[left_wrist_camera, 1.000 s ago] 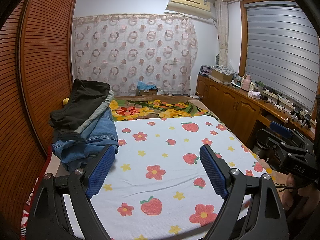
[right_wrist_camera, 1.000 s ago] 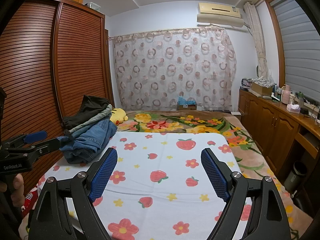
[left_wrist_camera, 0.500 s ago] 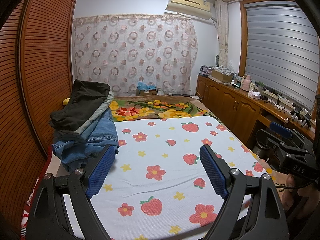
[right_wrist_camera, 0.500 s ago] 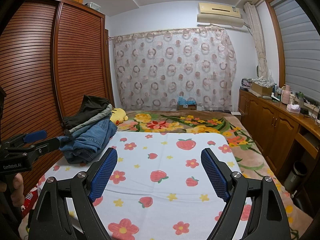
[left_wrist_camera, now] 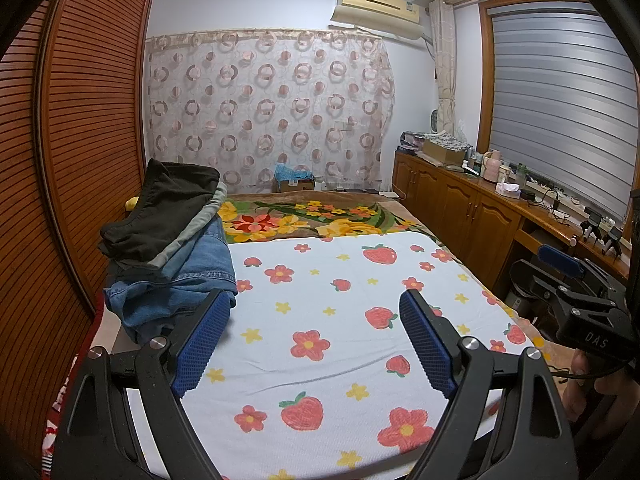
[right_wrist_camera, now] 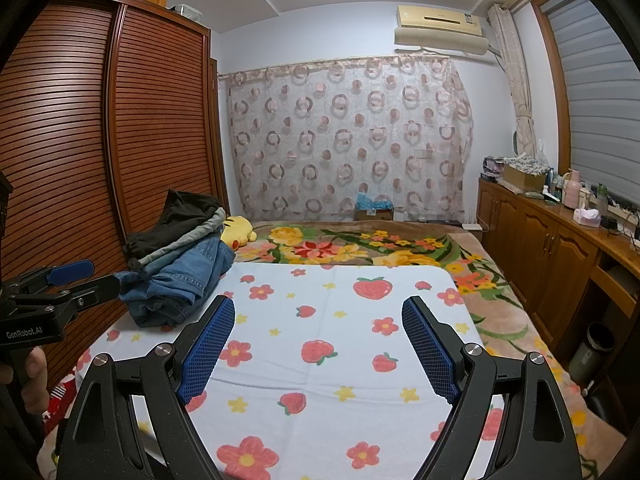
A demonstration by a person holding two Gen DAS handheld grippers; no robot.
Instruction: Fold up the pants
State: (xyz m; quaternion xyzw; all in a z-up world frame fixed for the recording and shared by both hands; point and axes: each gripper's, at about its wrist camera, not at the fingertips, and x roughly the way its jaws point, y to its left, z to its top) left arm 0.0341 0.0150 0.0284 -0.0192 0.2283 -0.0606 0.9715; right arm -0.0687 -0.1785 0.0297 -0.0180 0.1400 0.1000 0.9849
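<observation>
Several pants are lying heaped in a pile [left_wrist_camera: 168,256] at the far left of the strawberry-print sheet [left_wrist_camera: 328,320], against the slatted wardrobe [left_wrist_camera: 76,160]. Both the left gripper [left_wrist_camera: 316,320] and right gripper [right_wrist_camera: 318,328] are hovering over the sheet with jaws spread wide, holding nothing, the pile sitting beyond their left fingers.

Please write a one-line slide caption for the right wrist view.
Open right gripper hovers over the strawberry-print sheet, pile of pants at left.
</observation>
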